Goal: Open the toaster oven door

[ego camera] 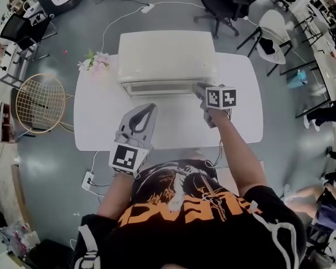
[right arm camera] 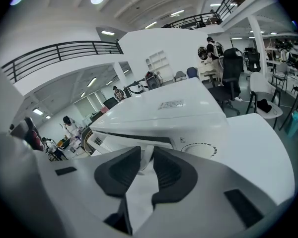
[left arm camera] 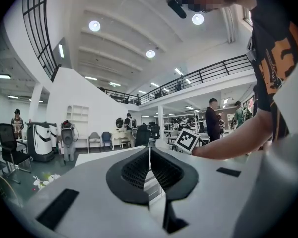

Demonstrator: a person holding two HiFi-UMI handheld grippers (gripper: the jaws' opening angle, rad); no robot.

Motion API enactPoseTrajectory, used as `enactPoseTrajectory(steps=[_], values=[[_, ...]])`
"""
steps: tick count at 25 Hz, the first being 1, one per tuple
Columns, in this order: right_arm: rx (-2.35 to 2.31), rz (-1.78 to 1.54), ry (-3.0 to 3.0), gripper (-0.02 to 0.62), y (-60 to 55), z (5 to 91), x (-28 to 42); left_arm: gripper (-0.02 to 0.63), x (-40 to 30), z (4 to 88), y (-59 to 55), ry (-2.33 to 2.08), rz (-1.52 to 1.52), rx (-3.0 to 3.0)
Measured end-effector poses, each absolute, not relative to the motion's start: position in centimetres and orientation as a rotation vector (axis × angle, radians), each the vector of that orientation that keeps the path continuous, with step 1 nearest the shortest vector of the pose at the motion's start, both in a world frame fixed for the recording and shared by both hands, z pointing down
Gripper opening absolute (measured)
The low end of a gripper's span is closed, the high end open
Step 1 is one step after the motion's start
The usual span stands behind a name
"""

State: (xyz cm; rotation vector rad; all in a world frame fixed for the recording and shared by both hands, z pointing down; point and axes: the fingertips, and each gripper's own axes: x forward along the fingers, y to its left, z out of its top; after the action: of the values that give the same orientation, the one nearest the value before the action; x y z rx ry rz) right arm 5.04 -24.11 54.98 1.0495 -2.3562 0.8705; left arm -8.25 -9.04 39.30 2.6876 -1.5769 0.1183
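The white toaster oven (ego camera: 165, 55) stands at the far middle of the white table (ego camera: 101, 122), its door facing me. My right gripper (ego camera: 197, 89) is at the right end of the door's top edge. In the right gripper view the oven (right arm camera: 179, 108) fills the middle, and the right gripper (right arm camera: 145, 158) is shut on the white door handle (right arm camera: 144, 151). A dark slit runs along the door's top edge. My left gripper (ego camera: 148, 109) lies low over the table in front of the oven, shut and holding nothing. Its jaws (left arm camera: 149, 158) meet in the left gripper view.
Pink flowers (ego camera: 95, 63) lie at the table's far left corner. A wire chair (ego camera: 39, 102) stands left of the table. Black office chairs (ego camera: 224, 4) and a white chair (ego camera: 274, 32) stand beyond it. A power strip (ego camera: 88, 179) lies on the floor by my left.
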Motion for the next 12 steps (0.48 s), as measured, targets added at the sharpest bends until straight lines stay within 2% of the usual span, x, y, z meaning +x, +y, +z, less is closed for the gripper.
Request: enactPoseTrajectory(steps=[12], values=[[0.981, 0.872, -2.314, 0.092, -16.6, 58.1, 6.4, 0.025, -7.6, 40.1, -9.0, -1.537, 0.150, 2.695]])
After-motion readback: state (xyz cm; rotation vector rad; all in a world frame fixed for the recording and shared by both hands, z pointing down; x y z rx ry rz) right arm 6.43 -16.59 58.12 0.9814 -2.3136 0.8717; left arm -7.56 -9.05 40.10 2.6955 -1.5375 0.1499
